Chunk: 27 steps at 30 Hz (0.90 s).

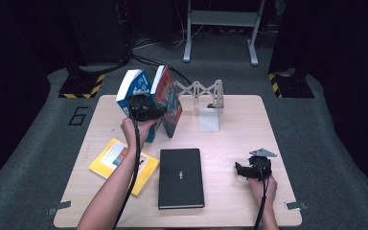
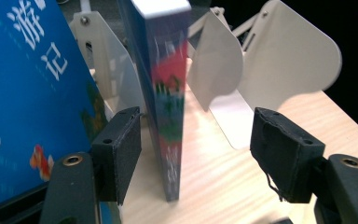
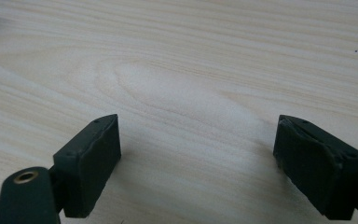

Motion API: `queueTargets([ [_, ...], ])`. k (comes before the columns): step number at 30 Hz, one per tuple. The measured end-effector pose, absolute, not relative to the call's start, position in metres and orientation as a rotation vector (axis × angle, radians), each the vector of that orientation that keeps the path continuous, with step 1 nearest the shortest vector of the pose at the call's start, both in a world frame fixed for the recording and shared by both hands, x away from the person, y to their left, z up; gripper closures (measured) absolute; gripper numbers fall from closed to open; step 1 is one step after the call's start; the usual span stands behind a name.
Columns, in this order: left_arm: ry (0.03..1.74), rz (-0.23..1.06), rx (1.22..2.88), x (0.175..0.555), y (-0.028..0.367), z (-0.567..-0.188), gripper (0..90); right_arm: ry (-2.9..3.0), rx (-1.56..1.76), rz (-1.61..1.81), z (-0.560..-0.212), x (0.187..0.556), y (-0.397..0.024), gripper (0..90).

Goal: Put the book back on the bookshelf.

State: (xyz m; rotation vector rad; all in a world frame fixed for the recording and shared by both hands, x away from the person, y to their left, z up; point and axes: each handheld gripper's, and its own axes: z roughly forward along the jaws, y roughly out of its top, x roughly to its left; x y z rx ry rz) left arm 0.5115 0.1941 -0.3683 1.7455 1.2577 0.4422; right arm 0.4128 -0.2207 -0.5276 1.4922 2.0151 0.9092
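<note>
Two books stand upright at the table's far left, in a white expanding book rack [image 1: 206, 91]: a blue book [image 1: 133, 88] and a red-covered book [image 1: 170, 103]. My left gripper [image 1: 143, 112] is held up in front of them. In the left gripper view the red book [image 2: 168, 93] stands on edge between the open jaws [image 2: 200, 144], near the left pad with a small gap, and the blue book [image 2: 28, 93] leans just outside it. My right gripper [image 1: 239, 168] rests low at the near right, and its open jaws [image 3: 196, 163] hold nothing over bare wood.
A black book [image 1: 181, 177] lies flat at the near centre of the wooden table [image 1: 239, 124]. A yellow book [image 1: 120, 160] lies flat to its left. White rack plates [image 2: 289, 60] stand behind the red book. Dark floor and stands surround the table.
</note>
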Motion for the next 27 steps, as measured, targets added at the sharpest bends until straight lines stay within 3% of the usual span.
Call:
queueTargets([
  [27, 1.243, 0.352, 1.787, 0.423, 0.252, -0.426, 13.5, 2.023, 1.486, 0.898, -0.528, 0.413, -0.22, 14.2],
])
